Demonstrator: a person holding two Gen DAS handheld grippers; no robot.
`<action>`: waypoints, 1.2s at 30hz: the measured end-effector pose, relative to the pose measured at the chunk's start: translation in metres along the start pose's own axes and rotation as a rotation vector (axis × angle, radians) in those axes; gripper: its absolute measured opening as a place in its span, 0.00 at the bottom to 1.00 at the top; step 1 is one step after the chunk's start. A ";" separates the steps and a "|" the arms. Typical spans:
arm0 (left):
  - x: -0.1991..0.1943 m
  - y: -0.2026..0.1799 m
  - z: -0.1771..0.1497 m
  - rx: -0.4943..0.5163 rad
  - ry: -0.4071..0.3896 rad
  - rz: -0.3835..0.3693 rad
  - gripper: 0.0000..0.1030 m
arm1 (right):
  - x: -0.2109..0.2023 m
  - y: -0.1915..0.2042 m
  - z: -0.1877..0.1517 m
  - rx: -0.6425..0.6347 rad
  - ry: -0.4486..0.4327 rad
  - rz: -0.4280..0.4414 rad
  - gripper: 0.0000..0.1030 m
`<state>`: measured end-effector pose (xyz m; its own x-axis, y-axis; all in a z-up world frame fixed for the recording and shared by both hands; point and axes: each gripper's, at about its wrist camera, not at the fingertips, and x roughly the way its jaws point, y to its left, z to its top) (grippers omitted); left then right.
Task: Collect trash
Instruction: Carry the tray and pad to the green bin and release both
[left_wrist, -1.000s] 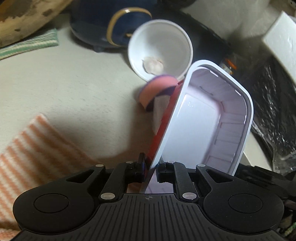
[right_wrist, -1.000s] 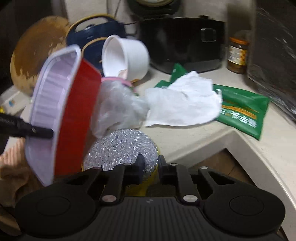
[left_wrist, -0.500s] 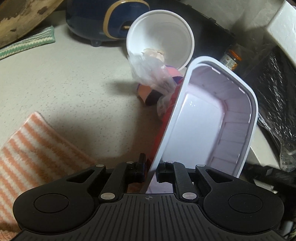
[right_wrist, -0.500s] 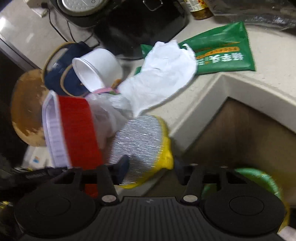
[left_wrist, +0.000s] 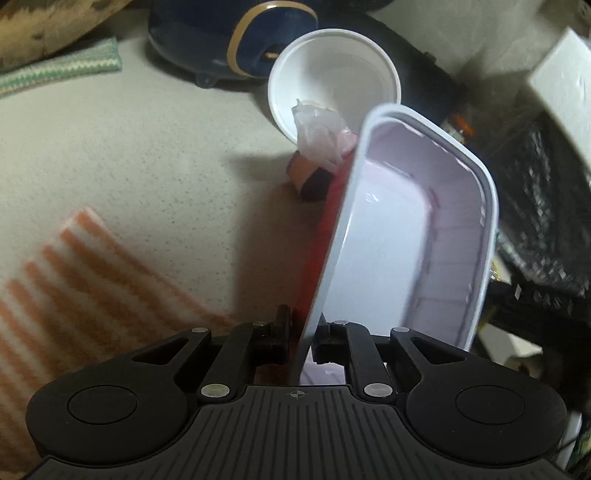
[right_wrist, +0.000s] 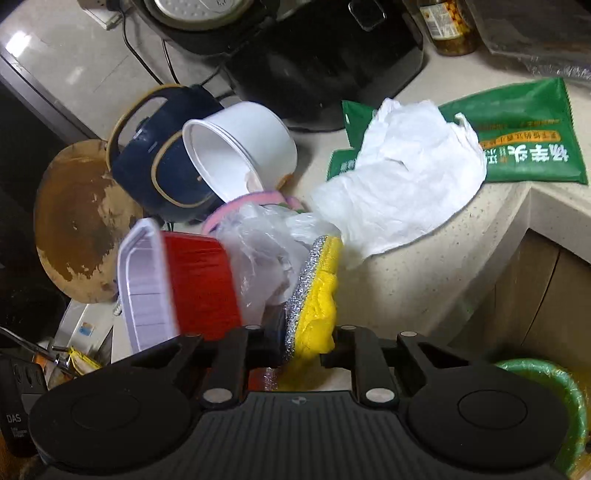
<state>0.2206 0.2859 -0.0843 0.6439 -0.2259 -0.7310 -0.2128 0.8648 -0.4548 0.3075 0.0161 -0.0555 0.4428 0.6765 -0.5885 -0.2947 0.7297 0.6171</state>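
Left claw (left_wrist: 300, 334) clamps the rim of the red tray (left_wrist: 402, 236), tilted on edge above the surface (left_wrist: 147, 177). Right claw (right_wrist: 303, 341), jaws just closing, pinches the yellow sponge (right_wrist: 317, 306). Step in hand: carrying trash. Next: swing both toward the green-lined bin (right_wrist: 554, 391) at lower right, then release.

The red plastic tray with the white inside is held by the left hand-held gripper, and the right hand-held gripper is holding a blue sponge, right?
Not quite. The sponge is yellow with a silver scrubbing face, not blue; the right wrist view shows the right hand-held gripper shut on it. The left hand-held gripper does hold the red plastic tray with the white inside by its rim.
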 end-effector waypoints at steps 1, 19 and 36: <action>0.002 0.002 0.000 -0.012 -0.003 -0.017 0.12 | -0.005 0.006 -0.002 -0.018 -0.014 -0.013 0.14; -0.003 -0.122 -0.038 0.242 0.045 -0.192 0.12 | -0.183 -0.070 -0.090 0.046 -0.311 -0.368 0.14; 0.235 -0.113 -0.220 0.186 0.575 0.166 0.12 | -0.193 -0.196 -0.214 0.275 -0.141 -0.532 0.14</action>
<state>0.2338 0.0366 -0.3167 0.1041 -0.2426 -0.9645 -0.1114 0.9608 -0.2537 0.0984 -0.2364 -0.1745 0.5824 0.1936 -0.7895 0.2183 0.8983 0.3813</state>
